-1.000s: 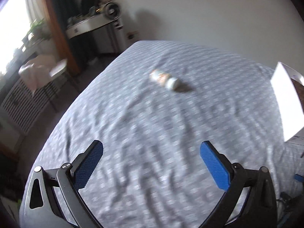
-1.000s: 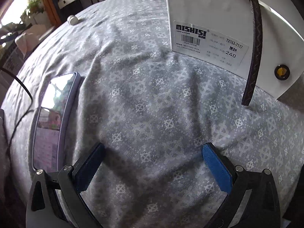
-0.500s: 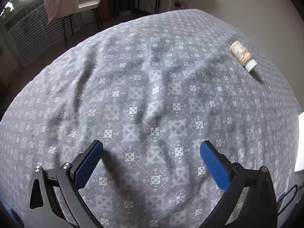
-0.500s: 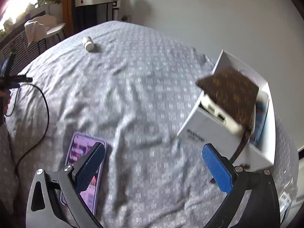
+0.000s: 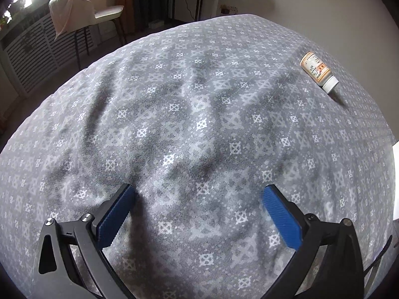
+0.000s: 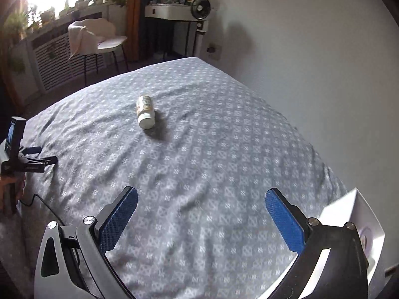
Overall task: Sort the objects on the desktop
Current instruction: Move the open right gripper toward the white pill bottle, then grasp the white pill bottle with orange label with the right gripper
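Note:
A small pill bottle (image 5: pixel 318 71) with an orange label and white cap lies on its side on the grey patterned cloth (image 5: pixel 189 129), far right of my left gripper (image 5: pixel 198 203). The same pill bottle (image 6: pixel 145 115) lies well ahead of my right gripper (image 6: pixel 200 208), cap toward me. Both grippers stand open with nothing between their blue pads. A white box (image 6: pixel 354 214) sits just behind the right finger in the right wrist view; its contents are hidden. The left gripper (image 6: pixel 17 154) shows at that view's left edge, held by a hand.
A chair (image 6: pixel 99 39) draped with a light cloth stands beyond the surface's far edge by a radiator. A side table with a small fan (image 6: pixel 200 6) stands against the wall. A black cable (image 6: pixel 42 200) trails across the cloth at left. A white box edge (image 5: pixel 395 182) shows at right.
The right gripper has swung up and left, away from the white box and phone, which has left view, now facing the pill bottle. The left gripper has dropped closer to the cloth.

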